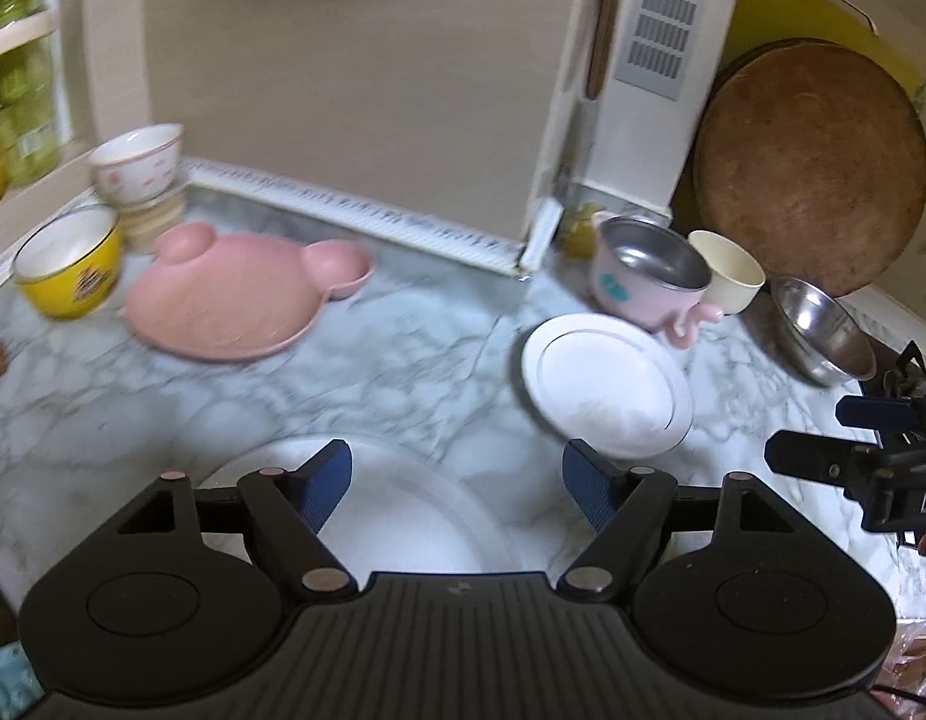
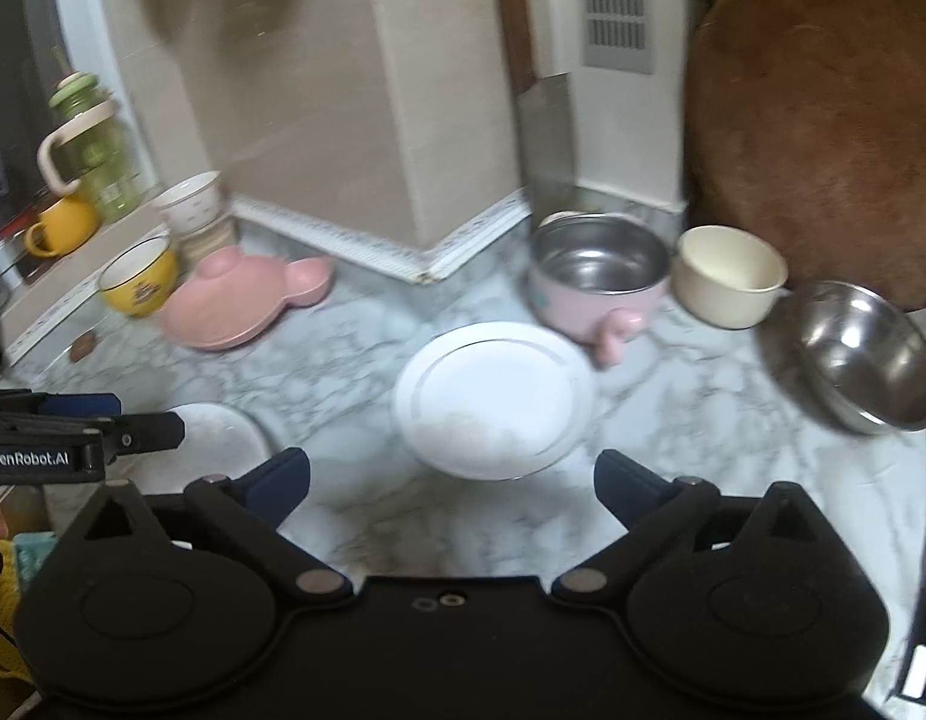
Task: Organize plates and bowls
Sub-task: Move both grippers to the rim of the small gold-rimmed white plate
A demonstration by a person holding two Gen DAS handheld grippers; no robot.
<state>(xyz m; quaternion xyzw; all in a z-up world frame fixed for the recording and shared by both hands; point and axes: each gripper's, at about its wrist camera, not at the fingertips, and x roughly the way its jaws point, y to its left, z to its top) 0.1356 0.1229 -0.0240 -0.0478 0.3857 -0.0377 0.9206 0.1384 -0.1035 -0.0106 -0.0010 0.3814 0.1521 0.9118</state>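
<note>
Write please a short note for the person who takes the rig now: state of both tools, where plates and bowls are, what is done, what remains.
Left tool: open, empty, over the big white plate at the counter's near edge.
Right tool: open, empty, facing the small white plate mid-counter.
Pink bear plate and yellow bowl lie far left, beside two stacked bowls.
Pink pot, cream cup and steel bowl lie right.
Done: apart from those two bowls, nothing is stacked.
Left: group plates, then bowls.

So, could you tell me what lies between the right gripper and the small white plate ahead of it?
Nothing: in the right wrist view only bare marble countertop separates the open right gripper from the small white plate.
</note>
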